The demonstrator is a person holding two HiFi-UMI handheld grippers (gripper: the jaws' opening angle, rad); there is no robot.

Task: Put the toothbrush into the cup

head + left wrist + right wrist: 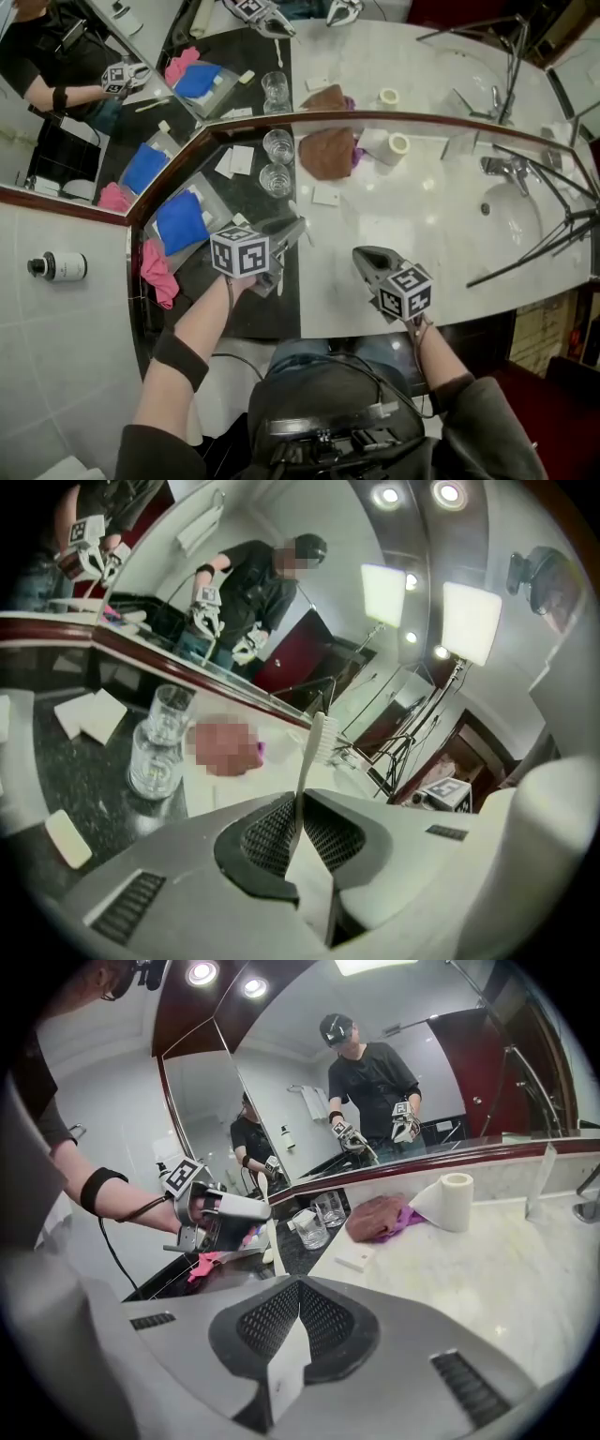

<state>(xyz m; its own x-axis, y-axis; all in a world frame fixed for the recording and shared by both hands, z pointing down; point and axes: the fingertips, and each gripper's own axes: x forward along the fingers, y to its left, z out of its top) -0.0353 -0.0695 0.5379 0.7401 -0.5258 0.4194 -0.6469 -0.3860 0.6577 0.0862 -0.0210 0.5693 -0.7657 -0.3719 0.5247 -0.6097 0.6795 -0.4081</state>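
In the left gripper view the left tool [300, 803] is clenched on the toothbrush [310, 757]. The white handle runs down between the two ribbed pads, and the bristle head stands up above them, tilted a little to the right. Beyond the tool, to the left, a glass cup [153, 759] stands on the dark part of the table [89, 789], with a second glass cup [170, 712] just behind it. The toothbrush is apart from both and in neither. White packets [89, 714] lie farther left. In the right gripper view the right tool [299, 1288] is closed, its pads pressed together with nothing between them. Ahead of it on the left, a hand [190, 1211] holds the left tool up over the dark strip, with the toothbrush upright in its jaws. The two cups stand just beyond it, then a brown cloth [378, 1218] and a paper roll [452, 1202] on the white marble. In the head view the left tool hangs over the dark strip near the seam with the marble, and the cups stand between it and the mirror [422, 66]. The right tool is over the marble near the front edge, well apart from the cups. A blue cloth [181, 222] and a pink cloth [157, 272] lie at the left, and the sink [516, 225] is at the right.
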